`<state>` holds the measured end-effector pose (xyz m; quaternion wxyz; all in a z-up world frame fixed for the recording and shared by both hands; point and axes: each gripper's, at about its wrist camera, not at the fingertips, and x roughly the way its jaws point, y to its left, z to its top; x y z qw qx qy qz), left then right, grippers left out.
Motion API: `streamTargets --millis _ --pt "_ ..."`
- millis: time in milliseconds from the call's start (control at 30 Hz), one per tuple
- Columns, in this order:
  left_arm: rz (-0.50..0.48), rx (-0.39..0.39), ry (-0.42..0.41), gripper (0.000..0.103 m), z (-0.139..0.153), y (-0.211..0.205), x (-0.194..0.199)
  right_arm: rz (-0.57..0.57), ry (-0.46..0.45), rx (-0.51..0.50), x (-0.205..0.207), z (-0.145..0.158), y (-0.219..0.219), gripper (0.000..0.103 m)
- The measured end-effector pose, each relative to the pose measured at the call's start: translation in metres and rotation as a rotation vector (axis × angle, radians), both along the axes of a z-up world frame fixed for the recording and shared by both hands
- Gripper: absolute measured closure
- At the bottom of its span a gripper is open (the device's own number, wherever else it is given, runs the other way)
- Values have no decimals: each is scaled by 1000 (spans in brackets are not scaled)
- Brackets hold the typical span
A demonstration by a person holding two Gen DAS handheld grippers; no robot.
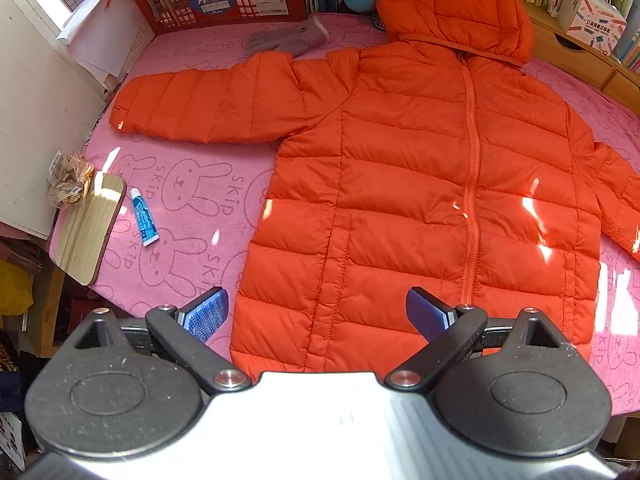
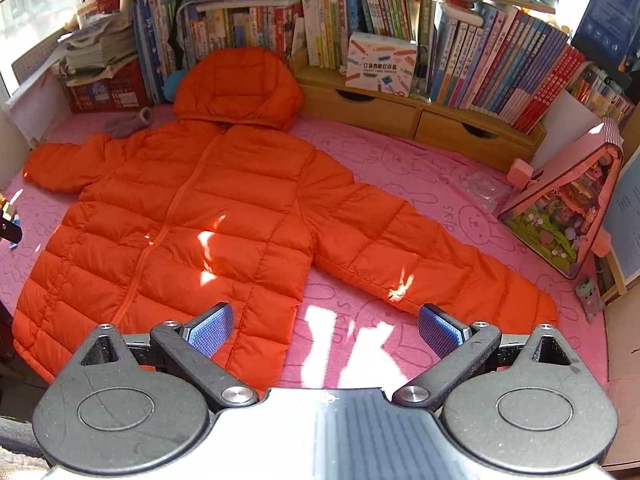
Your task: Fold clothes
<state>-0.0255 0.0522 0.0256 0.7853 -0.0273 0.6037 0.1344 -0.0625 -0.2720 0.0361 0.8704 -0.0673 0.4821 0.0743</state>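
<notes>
Folding is not yet under way, by the look of it: the orange puffer jacket [image 1: 420, 184] is lying face up and zipped on the pink rabbit-print cloth [image 1: 188, 200], hem toward the near edge, hood [image 2: 236, 88] reaching toward the far edge by the books, both sleeves spread out flat. The left gripper [image 1: 316, 316] is hovering over the hem near the near edge with jaws released and nothing between them; the right gripper [image 2: 324, 330] is hanging just as wide apart, empty, above the bare cloth between the jacket's side and the right sleeve [image 2: 432, 268].

A sensible first move is probably bringing a sleeve across the chest, which is calling for a pinch at the cuff.

Quilted in horizontal channels, the shell is looking slick and glossy under the sun patches, so a shallow grip may be slipping and the padding springing back. A grey glove [image 1: 288, 40] is lying beside the left sleeve [image 1: 200, 104] toward the far edge, a small blue tube [image 1: 144, 218] toward the left edge.
</notes>
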Motion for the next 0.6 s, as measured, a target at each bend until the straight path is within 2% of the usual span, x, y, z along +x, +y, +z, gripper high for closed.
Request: streamTargets --millis 333,600 --pt "-81 -21 21 6 3 -10 -13 -54 125 41 -13 12 16 3" --pt "-105 -34 37 6 2 -13 -25 31 160 -2 -30 12 44 2"
